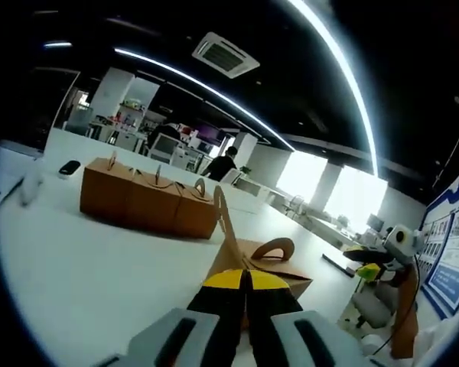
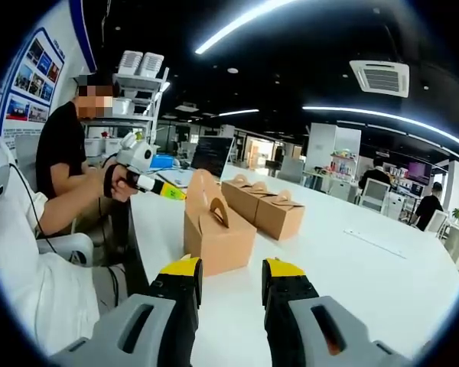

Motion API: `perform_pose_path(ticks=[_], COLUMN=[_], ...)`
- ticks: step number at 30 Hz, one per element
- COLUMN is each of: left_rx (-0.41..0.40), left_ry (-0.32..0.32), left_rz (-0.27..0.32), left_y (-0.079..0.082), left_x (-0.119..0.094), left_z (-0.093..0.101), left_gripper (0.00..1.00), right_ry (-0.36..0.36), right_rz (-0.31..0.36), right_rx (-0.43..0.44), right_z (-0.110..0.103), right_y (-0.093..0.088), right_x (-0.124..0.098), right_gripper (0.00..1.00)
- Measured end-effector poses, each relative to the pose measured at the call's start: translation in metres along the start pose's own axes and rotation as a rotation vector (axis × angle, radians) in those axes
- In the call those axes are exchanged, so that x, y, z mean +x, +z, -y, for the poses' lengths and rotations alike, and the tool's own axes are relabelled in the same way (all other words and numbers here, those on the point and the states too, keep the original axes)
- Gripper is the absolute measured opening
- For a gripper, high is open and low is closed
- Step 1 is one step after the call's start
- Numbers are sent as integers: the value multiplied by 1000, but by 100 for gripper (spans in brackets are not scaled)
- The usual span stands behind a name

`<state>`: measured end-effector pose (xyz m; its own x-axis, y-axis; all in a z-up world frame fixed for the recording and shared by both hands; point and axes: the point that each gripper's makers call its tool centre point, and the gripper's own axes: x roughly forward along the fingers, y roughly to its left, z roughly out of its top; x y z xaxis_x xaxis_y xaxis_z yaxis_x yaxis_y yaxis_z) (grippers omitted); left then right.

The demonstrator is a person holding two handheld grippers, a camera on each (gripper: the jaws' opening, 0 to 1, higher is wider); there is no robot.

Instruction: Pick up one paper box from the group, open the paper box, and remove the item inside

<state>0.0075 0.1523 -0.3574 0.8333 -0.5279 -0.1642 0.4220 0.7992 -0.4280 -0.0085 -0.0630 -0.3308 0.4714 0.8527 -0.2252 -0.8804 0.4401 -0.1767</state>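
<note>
On the white table [image 2: 344, 252] stands one brown paper box [image 2: 216, 229], apart from the row of other boxes [image 2: 264, 205] behind it. It is made of plain card and has a tall top with a rounded handle hole. One top flap [image 1: 228, 225] stands up and the other flap with the hole leans away from it.

In the left gripper view, the left claw [image 1: 245, 277] has its yellow tips pressed together on the raised flap, just in front of the box. The lower part of the box is hidden behind the claw.

In the right gripper view, the right claw [image 2: 232, 267] is spread, with nothing between its tips, just in front of the box. This view also shows the left claw from the side, held in a person's hand [image 2: 121, 182] beside the box. Its tips there are too small to make out.

Beyond the row of boxes, people sit at desks, blurred and small.
</note>
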Motion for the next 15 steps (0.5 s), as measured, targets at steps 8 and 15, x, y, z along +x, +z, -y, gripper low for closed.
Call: perform_pose_path(ticks=[8, 15], left_rx=[-14, -54], left_ry=[4, -26], left_rz=[-4, 8], left_y=[-4, -8], left_x=[-1, -2], left_z=[-4, -2], left_gripper=[4, 4], right_ry=[5, 12], right_rz=[-4, -15], right_rx=[0, -6], right_z=[0, -2], right_y=[-1, -4], right_x=[2, 6], right_gripper=[32, 32])
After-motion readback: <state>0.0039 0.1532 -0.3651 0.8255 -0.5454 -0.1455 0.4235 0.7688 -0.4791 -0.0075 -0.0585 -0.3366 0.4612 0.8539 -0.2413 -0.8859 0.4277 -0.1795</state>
